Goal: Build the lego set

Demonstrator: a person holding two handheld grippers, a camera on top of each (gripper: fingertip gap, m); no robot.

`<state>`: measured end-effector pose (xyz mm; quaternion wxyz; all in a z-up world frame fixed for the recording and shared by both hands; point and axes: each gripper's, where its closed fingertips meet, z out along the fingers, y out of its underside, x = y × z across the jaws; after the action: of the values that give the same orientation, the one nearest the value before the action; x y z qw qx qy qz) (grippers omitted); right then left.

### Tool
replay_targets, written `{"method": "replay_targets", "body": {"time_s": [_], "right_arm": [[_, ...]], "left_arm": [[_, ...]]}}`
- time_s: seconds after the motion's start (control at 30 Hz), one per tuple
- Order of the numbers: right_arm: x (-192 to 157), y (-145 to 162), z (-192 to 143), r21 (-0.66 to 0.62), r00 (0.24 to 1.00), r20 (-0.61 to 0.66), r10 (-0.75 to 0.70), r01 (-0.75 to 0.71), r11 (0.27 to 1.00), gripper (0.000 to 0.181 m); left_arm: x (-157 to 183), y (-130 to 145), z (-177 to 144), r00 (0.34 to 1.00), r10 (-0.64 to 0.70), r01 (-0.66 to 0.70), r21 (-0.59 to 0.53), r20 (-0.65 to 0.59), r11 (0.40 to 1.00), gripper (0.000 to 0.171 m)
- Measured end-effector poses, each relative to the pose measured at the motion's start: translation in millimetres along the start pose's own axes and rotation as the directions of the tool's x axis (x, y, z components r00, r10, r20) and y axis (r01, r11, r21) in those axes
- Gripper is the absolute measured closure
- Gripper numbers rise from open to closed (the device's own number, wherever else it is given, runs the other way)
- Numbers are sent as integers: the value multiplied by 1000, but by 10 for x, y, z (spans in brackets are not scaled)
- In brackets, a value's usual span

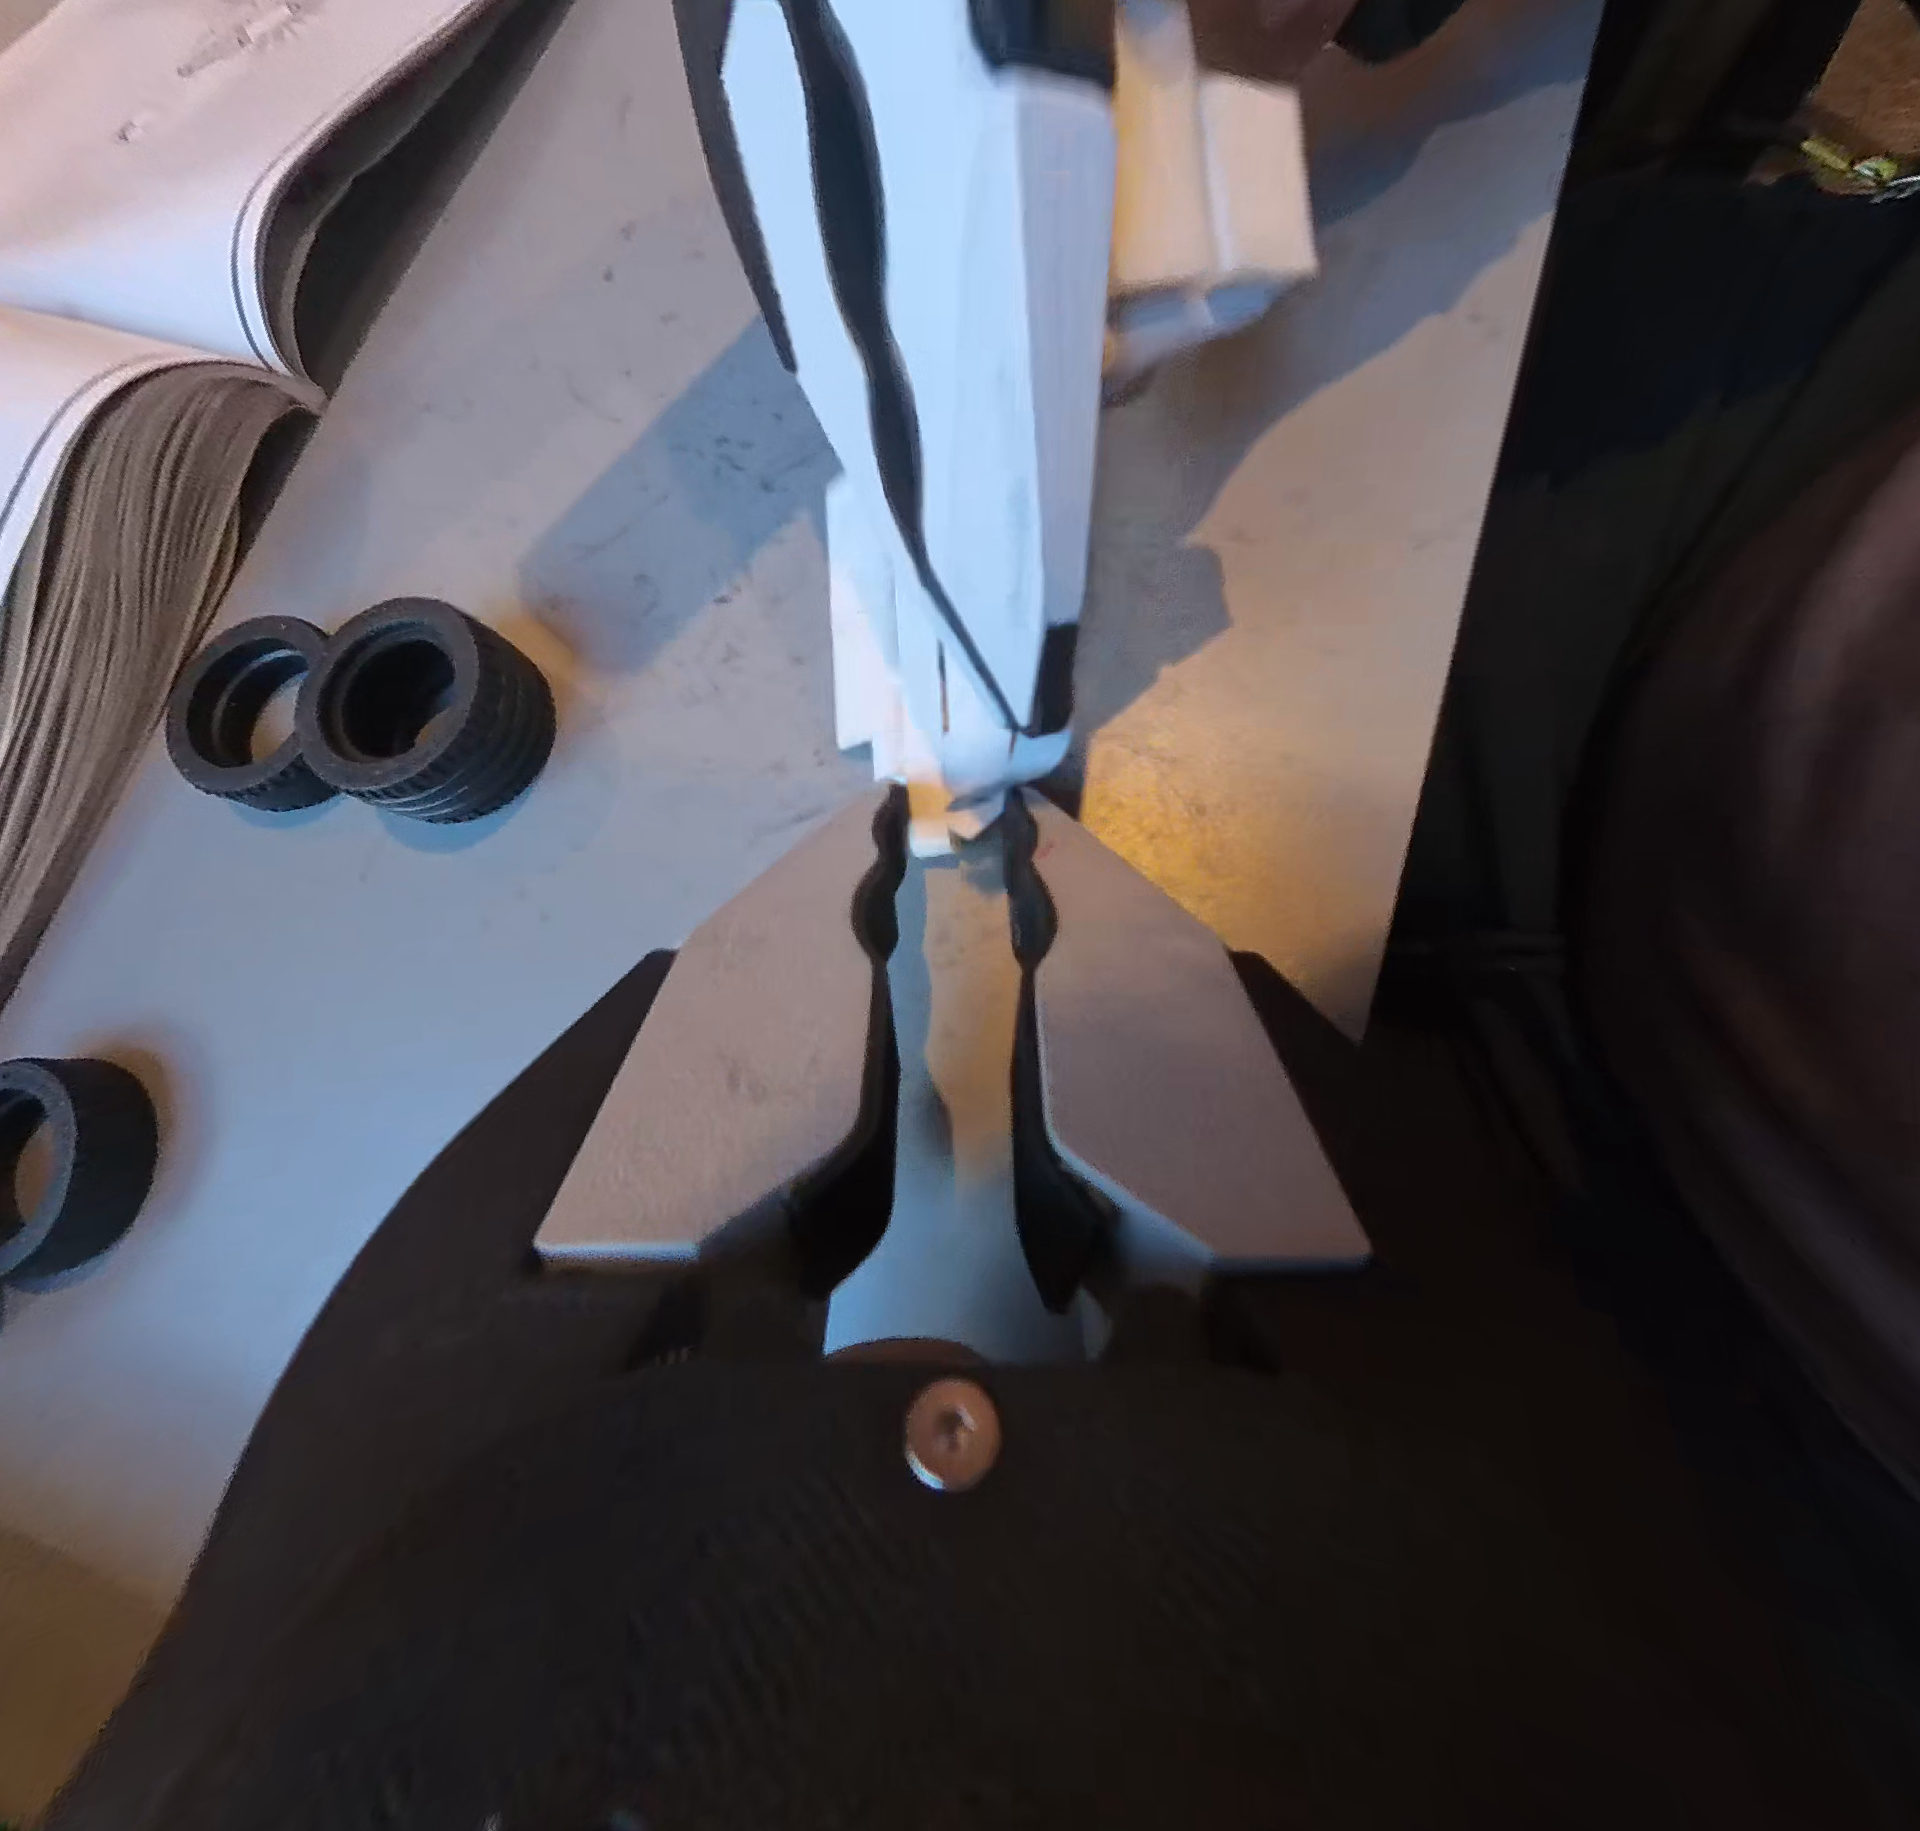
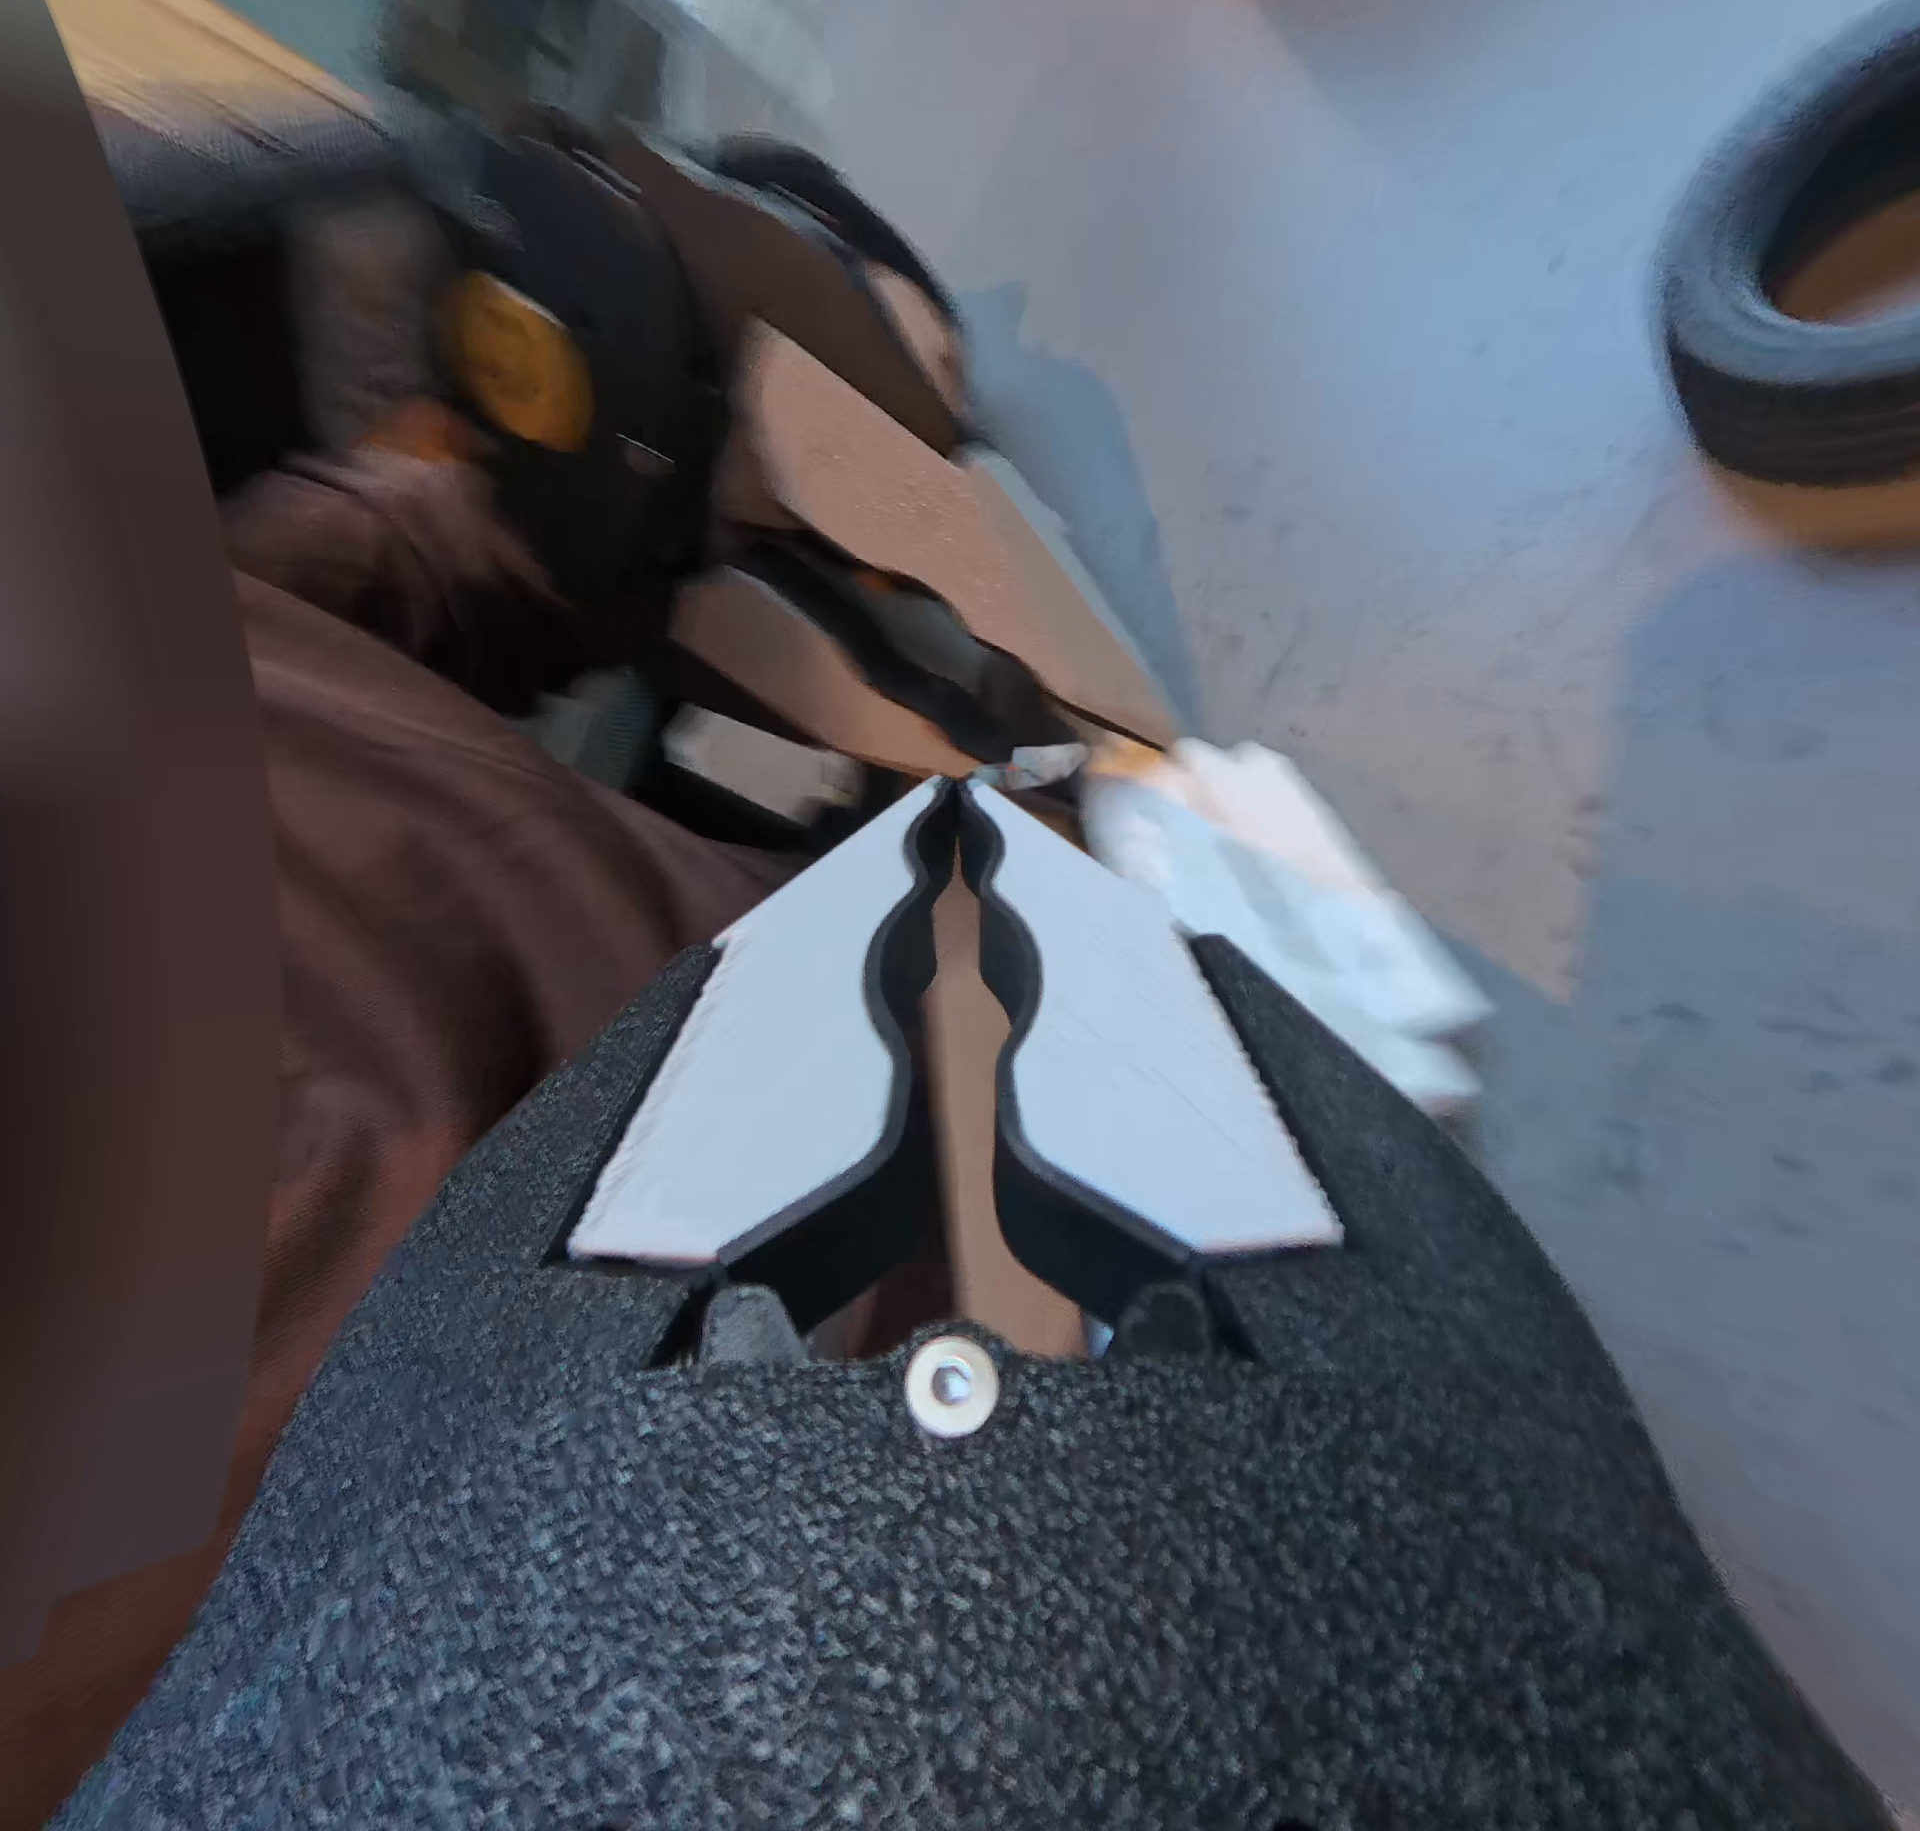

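The small white lego piece (image 1: 933,831) sits right at the tips of the left gripper (image 1: 958,825), just above the tabletop (image 1: 520,950). The left jaws are narrowly apart and pinch the piece between their very ends, so only a sliver of it is caught. The right gripper (image 1: 992,742) comes down from the far side of the left gripper and meets it tip to tip. Its jaws are pressed together, and motion blur hides whether they nip an edge of the same piece. In the right wrist view a blurred white cluster (image 2: 1278,898) lies just beside that meeting point; what it is cannot be told.

The piece is likely light, hard plastic: stiff, smooth and apt to pivot or pop out of a tip-only pinch. A hold across two flat parallel sides, seated deeper in the jaws, would probably be safer than the present one, with pressing force kept square to the studs.

Two stacked black tyres (image 1: 416,711) and an open instruction booklet (image 1: 156,171) lie well off to the left gripper's left, untouched
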<state>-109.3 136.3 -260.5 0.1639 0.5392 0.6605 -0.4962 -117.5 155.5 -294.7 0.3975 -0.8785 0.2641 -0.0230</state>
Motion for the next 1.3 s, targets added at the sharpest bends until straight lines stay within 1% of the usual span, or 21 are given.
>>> {"method": "replay_targets", "body": {"time_s": [0.03, 0.07, 0.13, 0.23, 0.3, 0.37, 0.47, 0.57, 0.77, 1.03, 1.3], "right_arm": [[-93, -57, -23, 33, 998, 61, 11, -13, 999, 181], [-125, -102, -59, 56, 996, 84, 19, -23, 998, 181], [-11, -85, -104, 36, 1000, 3, -2, 2, 999, 181], [18, -50, -129, 21, 1000, -12, 7, -7, 1000, 181], [74, -10, -128, 7, 999, -25, 22, -22, 1000, 181], [109, 15, -119, 4, 999, -12, 48, -48, 999, 181], [147, 33, -99, 14, 997, 4, 74, -74, 997, 181], [178, 40, -88, 28, 996, 8, 88, -89, 996, 181], [192, 73, -67, 47, 993, 13, 115, -115, 992, 181], [231, 79, -81, 93, 988, 37, 149, -152, 984, 181], [214, 82, -69, 96, 987, 56, 151, -156, 983, 181]], "left_arm": [[3, -3, -2, 1000, 12, -12, 2, 3, 1000, 156], [18, -8, -5, 1000, 25, -25, 5, -1, 1000, 156], [28, -8, -12, 1000, 26, -26, 7, 0, 1000, 156], [30, -10, -32, 1000, 16, -15, 18, -9, 1000, 156], [27, 9, -47, 1000, -2, 2, 15, -20, 1000, 144], [24, 10, -74, 999, -20, 21, 26, -33, 999, 134], [17, -27, -137, 998, -38, 41, 70, -45, 997, 130], [36, -49, -174, 998, -34, 39, 96, -52, 995, 131], [66, -26, -157, 998, -23, 28, 77, -63, 997, 132], [65, -35, -167, 998, -24, 29, 86, -64, 996, 132], [78, -32, -163, 998, -15, 21, 81, -65, 996, 133]]}}
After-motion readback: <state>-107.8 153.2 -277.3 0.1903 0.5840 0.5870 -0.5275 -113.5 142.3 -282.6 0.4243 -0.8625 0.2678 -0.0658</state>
